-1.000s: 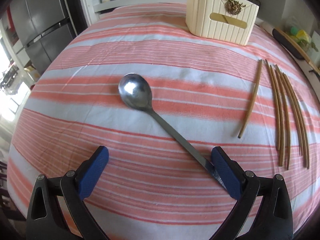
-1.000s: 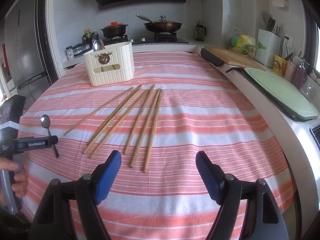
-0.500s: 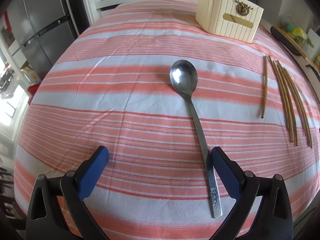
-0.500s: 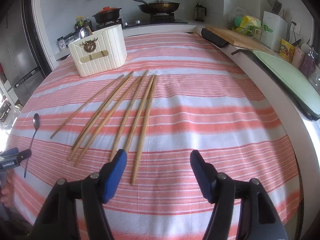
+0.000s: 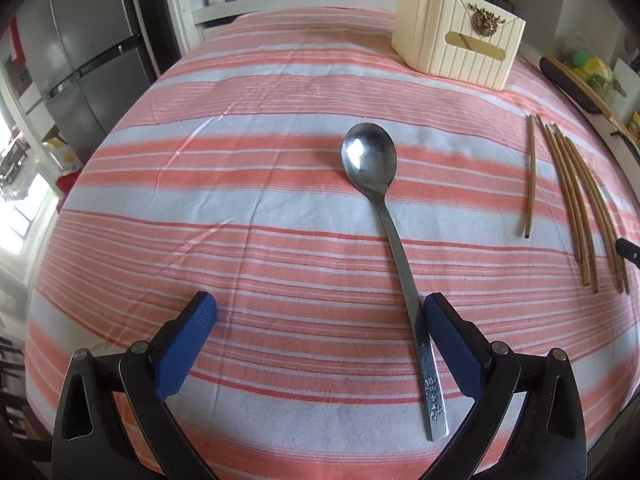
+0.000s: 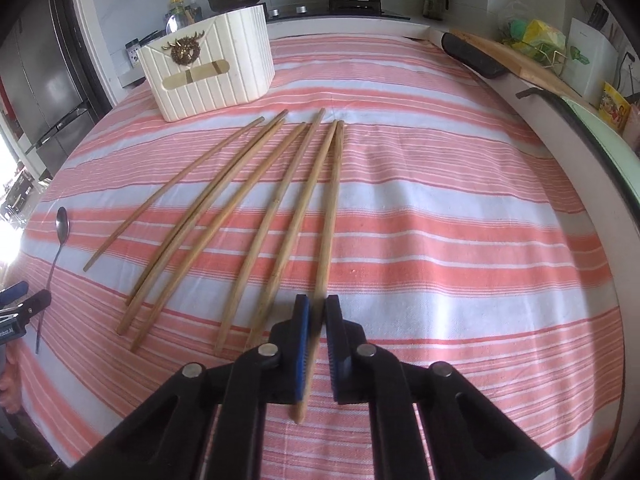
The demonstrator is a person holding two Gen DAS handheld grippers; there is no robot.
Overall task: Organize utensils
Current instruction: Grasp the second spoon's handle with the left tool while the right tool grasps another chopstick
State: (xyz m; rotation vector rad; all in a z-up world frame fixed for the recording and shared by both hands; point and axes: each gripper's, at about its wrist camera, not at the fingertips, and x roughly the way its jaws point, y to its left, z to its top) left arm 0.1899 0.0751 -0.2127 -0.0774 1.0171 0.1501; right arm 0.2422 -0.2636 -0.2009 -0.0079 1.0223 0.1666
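Observation:
A steel spoon [image 5: 370,156] lies on the striped cloth, bowl away from me, also visible at the left of the right wrist view [image 6: 62,220]. My left gripper [image 5: 320,304] is open and low over its handle; the right pad [image 5: 448,332] sits right beside the handle, the left pad far from it. Several wooden chopsticks [image 6: 240,208] lie fanned out in front of a cream ribbed utensil holder [image 6: 212,80]. My right gripper [image 6: 316,304] is closing tight on the near end of the rightmost chopstick [image 6: 330,208], both pads against it.
The holder [image 5: 456,52] stands at the far side of the cloth. A dark flat object [image 6: 472,56] and a wooden board [image 6: 516,60] lie along the right counter edge. Pots sit on the stove behind. A fridge [image 5: 80,52] stands at the left.
My right gripper dropped toward the chopsticks and its jaws went from wide apart to closed on the rightmost one. The left gripper swung until the spoon handle ran alongside its right pad, then held still.

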